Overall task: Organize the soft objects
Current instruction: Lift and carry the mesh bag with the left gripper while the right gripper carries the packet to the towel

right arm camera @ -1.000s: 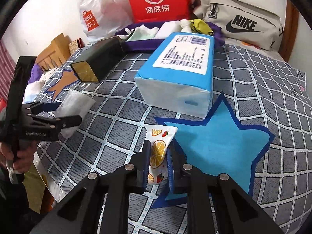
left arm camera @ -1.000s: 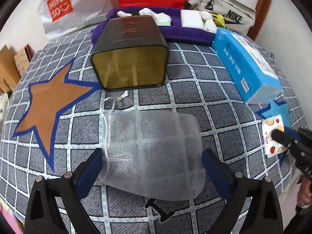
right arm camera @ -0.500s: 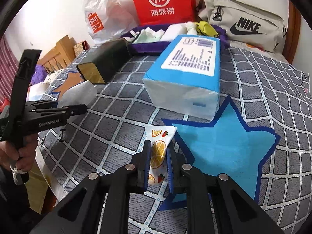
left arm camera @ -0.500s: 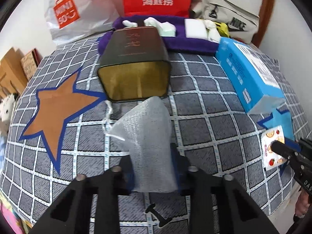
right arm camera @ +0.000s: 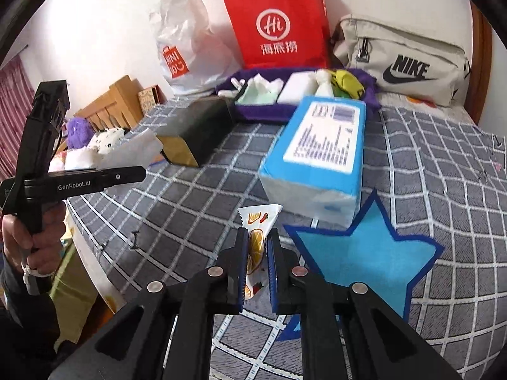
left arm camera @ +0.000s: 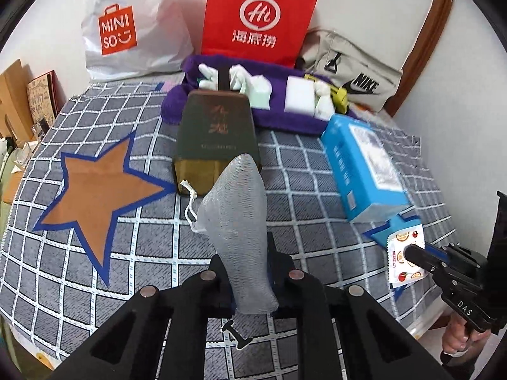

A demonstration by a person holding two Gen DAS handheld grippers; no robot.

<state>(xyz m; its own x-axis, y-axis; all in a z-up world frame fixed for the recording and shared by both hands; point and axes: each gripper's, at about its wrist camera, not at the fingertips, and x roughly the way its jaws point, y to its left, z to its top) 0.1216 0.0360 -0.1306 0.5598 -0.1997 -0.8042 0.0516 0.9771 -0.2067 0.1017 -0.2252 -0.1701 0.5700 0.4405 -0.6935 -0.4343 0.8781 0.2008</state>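
My left gripper (left arm camera: 245,266) is shut on a white mesh drawstring pouch (left arm camera: 236,218) and holds it above the bed, in front of the open end of a dark green box (left arm camera: 217,136) lying on its side. My right gripper (right arm camera: 257,253) is shut on a small white fruit-print packet (right arm camera: 256,237), lifted off the bed near the blue star patch (right arm camera: 361,253). The packet also shows in the left wrist view (left arm camera: 404,253). A blue tissue pack (right arm camera: 320,155) lies behind it.
A purple tray (left arm camera: 279,120) with several soft white and green items sits at the back. Behind it stand a red paper bag (left arm camera: 258,19), a white Miniso bag (left arm camera: 123,31) and a beige Nike bag (right arm camera: 402,60). The bed edge runs along the near side.
My left gripper closed on the mesh pouch and lifted it off the bed toward the green box. My right gripper raised the packet.
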